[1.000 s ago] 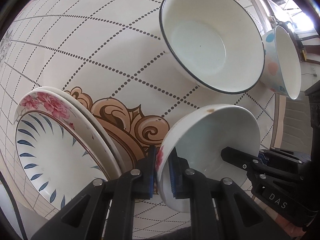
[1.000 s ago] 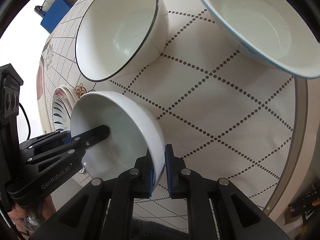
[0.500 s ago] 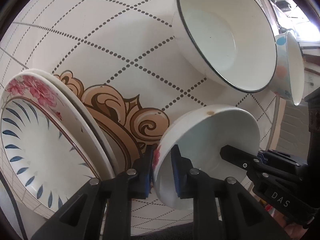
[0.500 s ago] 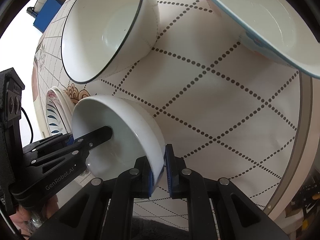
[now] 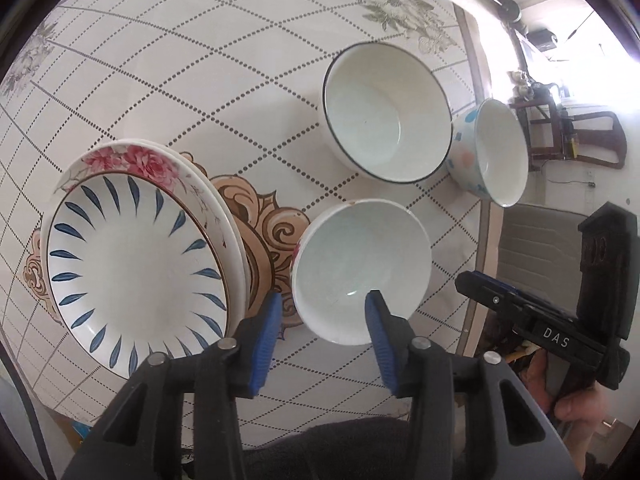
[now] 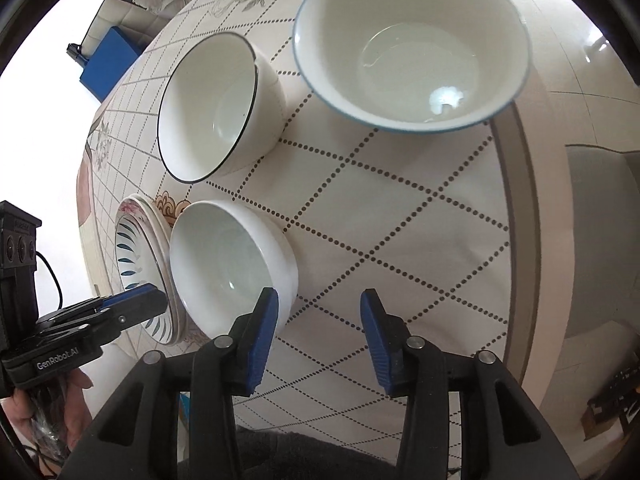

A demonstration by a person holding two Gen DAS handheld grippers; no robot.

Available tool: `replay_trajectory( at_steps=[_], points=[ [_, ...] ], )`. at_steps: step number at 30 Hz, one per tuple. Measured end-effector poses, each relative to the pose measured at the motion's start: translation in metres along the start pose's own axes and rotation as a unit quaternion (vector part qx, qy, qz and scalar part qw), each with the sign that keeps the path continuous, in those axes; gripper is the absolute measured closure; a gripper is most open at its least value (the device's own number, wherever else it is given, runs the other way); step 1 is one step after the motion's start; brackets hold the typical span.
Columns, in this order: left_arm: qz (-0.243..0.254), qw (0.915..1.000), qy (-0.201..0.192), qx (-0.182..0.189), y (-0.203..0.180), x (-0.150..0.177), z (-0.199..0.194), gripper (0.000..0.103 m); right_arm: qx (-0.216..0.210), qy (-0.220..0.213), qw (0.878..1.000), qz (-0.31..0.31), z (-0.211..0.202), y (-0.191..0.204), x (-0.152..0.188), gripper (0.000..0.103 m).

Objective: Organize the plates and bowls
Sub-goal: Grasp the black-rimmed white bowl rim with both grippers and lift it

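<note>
Dotted-lattice tablecloth [image 5: 248, 92] (round table), white bowl [image 5: 360, 268] released, both claws opening, empty.

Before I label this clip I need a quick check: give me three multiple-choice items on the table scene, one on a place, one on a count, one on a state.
1. Where does the small white ceramic bowl sit?
A. between the plate stack and the black-rimmed bowl
B. inside the black-rimmed bowl
C. on the plate stack

2. How many bowls are on the table?
A. two
B. three
C. five

3. What is the left claw doing?
A. pinching the bowl's rim
B. opening, pads off the bowl
C. gripping a plate

Answers:
1 A: it stands on the cloth beside the blue-leaf plate stack, near the black-rimmed white bowl.
2 B: those two plus the blue-rimmed dotted bowl.
3 B: a gap shows at each blue pad.
</note>
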State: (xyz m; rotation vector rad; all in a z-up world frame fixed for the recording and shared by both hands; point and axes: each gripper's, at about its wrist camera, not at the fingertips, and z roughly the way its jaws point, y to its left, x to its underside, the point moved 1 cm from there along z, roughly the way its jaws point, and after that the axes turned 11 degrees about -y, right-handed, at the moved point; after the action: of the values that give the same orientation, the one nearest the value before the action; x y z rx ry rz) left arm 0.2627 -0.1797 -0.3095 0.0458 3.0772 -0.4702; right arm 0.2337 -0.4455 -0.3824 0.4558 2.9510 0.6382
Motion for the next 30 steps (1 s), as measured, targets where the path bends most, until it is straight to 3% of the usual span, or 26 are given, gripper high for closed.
replay_trajectory(
  at_steps=[2,6,12,18,25,30],
  points=[
    [-0.003,0.9999,-0.012,-0.001,-0.001,-0.012,-0.003,0.045,-0.012,-0.019,1.000,0.018,-0.013,-0.003,-0.003,0.057],
    [0.001,0.9994,-0.035,-0.008,-0.010,-0.045,0.000,0.045,-0.044,-0.048,0.996,0.053,-0.030,0.002,-0.018,0.048],
    [0.074,0.9943,-0.058,-0.051,-0.029,-0.091,0.020,0.045,-0.062,-0.074,0.992,0.077,-0.025,0.028,-0.044,0.047],
    [0.104,0.9913,-0.041,-0.069,-0.028,-0.128,0.041,0.045,-0.043,-0.074,0.991,0.100,-0.002,0.040,-0.066,0.047],
    [0.136,0.9873,-0.017,-0.081,-0.031,-0.145,0.065,0.046,-0.022,-0.060,0.991,0.117,0.026,0.032,-0.074,0.047],
    [0.146,0.9866,0.008,-0.071,-0.037,-0.146,0.084,0.059,-0.016,-0.048,0.991,0.122,0.040,0.029,-0.079,0.047]
  ],
)
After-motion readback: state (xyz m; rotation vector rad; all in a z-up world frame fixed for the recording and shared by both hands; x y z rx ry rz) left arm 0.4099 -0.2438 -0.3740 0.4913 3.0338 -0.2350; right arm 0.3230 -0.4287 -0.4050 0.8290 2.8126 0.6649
